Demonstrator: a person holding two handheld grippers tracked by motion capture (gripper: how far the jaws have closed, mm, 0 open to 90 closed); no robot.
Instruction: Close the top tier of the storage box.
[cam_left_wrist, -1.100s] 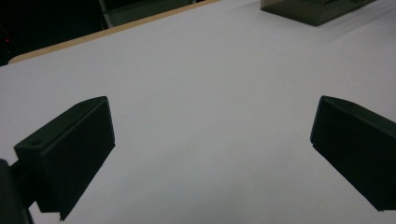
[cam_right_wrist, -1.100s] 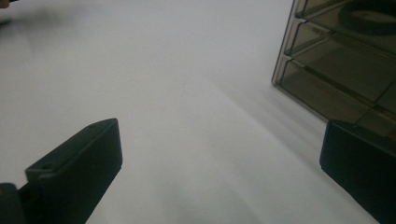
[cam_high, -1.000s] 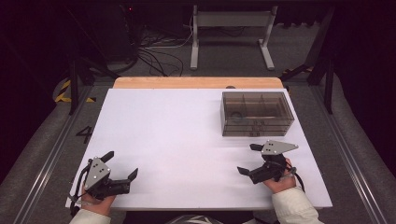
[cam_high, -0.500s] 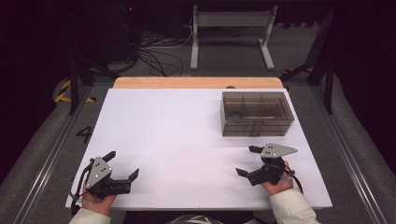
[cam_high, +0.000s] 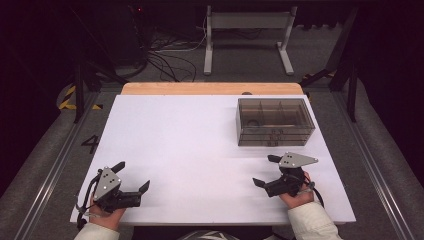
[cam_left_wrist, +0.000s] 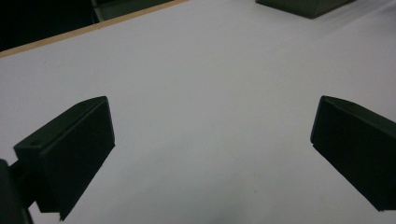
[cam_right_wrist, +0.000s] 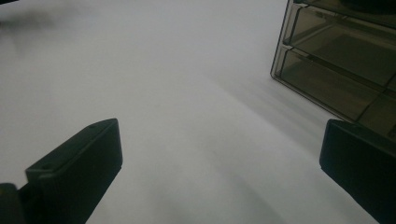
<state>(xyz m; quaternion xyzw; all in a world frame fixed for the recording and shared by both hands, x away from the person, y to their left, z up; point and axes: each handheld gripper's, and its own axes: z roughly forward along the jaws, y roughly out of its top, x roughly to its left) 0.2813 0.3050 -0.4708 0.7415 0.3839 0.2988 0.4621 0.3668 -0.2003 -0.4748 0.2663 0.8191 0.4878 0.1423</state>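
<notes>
— Left gripper (cam_high: 134, 176), lower left of the high view: jaws wide apart, nothing between them, only bare white table (cam_high: 190, 145). Same in the left gripper view (cam_left_wrist: 212, 154): two black jaws far from each other, both cut off by the bottom edge.

— And the right gripper (cam_high: 266, 170)?

— Lower right of the high view, also spread wide and empty. Held by a hand (cam_high: 299, 192) with a pale sleeve (cam_high: 310, 222), sleeve cut off at the bottom edge. Grey plate on top hides part of the body. In the right gripper view (cam_right_wrist: 219, 158) the right jaw is cut by the frame edge.

— Place of the drawer box (cam_high: 275, 121)?

— Upper right part of the table in the high view, beyond the right gripper, apart from it, no contact. Smoky, see-through walls; dividers inside visible from above. Something small and dark inside, too small to tell what. In the right gripper view, upper right corner (cam_right_wrist: 341, 56): only two stacked drawer fronts, the rest cut off. In the left gripper view, just a corner (cam_left_wrist: 303, 5) at the top edge.

— Anything else hard to read?

— Left hand (cam_high: 102, 217) mostly hidden under its gripper. Floor beyond the table dark, cables (cam_high: 165, 57) hardly clear.
</notes>
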